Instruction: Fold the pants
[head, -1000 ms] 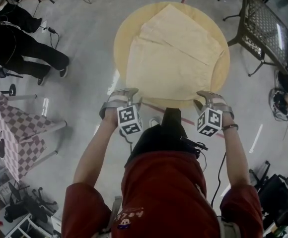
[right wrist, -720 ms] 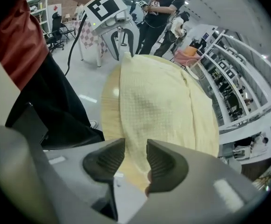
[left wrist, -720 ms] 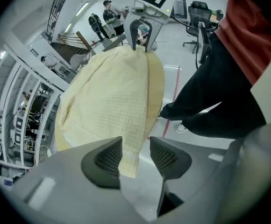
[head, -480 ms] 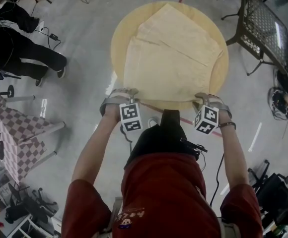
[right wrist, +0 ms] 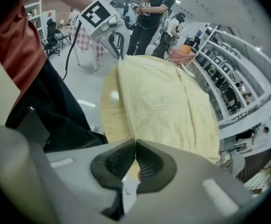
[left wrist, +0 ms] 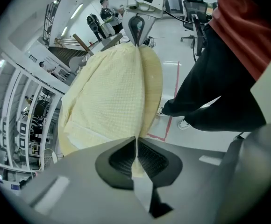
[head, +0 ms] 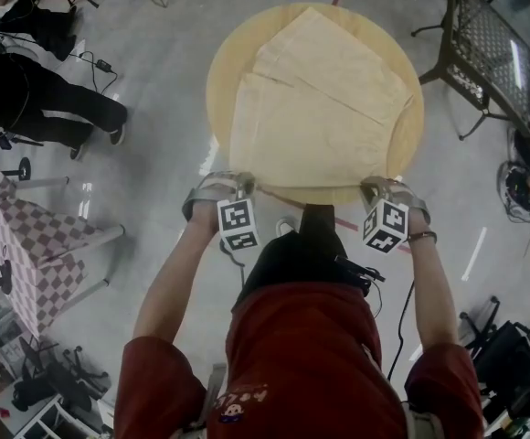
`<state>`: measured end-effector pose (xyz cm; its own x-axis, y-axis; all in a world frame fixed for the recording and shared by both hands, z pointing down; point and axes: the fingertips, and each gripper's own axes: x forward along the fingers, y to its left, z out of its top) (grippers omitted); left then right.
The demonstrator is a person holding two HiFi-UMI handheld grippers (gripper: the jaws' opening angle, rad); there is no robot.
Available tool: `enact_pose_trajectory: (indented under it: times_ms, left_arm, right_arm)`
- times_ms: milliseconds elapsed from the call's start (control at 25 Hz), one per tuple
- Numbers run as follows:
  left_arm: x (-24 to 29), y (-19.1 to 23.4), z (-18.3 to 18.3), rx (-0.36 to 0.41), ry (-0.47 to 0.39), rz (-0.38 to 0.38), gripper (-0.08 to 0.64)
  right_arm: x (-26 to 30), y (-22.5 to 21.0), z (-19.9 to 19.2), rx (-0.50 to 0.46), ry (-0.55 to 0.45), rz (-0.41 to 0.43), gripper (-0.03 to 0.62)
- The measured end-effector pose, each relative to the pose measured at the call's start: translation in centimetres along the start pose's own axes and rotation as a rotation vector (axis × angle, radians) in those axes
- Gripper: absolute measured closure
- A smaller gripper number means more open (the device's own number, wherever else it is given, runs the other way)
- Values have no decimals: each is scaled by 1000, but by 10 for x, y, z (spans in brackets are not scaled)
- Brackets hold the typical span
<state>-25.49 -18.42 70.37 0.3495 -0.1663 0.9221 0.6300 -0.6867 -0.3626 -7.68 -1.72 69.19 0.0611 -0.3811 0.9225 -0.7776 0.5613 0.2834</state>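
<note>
At the near rim of the round, light wooden table (head: 217,80), both of the person's bare forearms reach forward. They run roughly parallel, one on each side of the body, with the hands low and the grippers pointing steeply down. The left gripper (head: 236,183) sits at the table's near-left edge and the right gripper (head: 376,188) at its near-right edge, well apart. A thin dark wristband (head: 420,237) circles the right wrist.

The pale yellow, waffle-textured cloth pants (head: 320,108) lie flat over most of the table top. A slanting edge crosses their far half, and their near edge runs between the two grippers. The left gripper view shows that gripper's ribbed dark pads pressed together on a sliver of the pants' near edge. The right gripper view shows the same, with a thin strip of yellow cloth pinched between closed pads.

Each gripper carries a white cube with black square markers (head: 238,224), which bear patterns rather than letters. The small print near the hem of the person's red shirt (head: 302,355) is too small to read.
</note>
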Motion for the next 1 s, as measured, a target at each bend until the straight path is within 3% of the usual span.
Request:
enact_pose_trajectory:
  times_ms: [280,680,1000]
  left_arm:
    - [-15,31,6,-14,-14,60,541]
    - [-45,104,14,-48,-51,180,541]
    - [-59,162,21,-21,-64,251,541]
  right_arm:
    - [-15,-20,7,31,-35,-49,589]
    - [-54,-84,30,42,-84,-173,589]
    - [-72,-132,42,60,-105,-244,589]
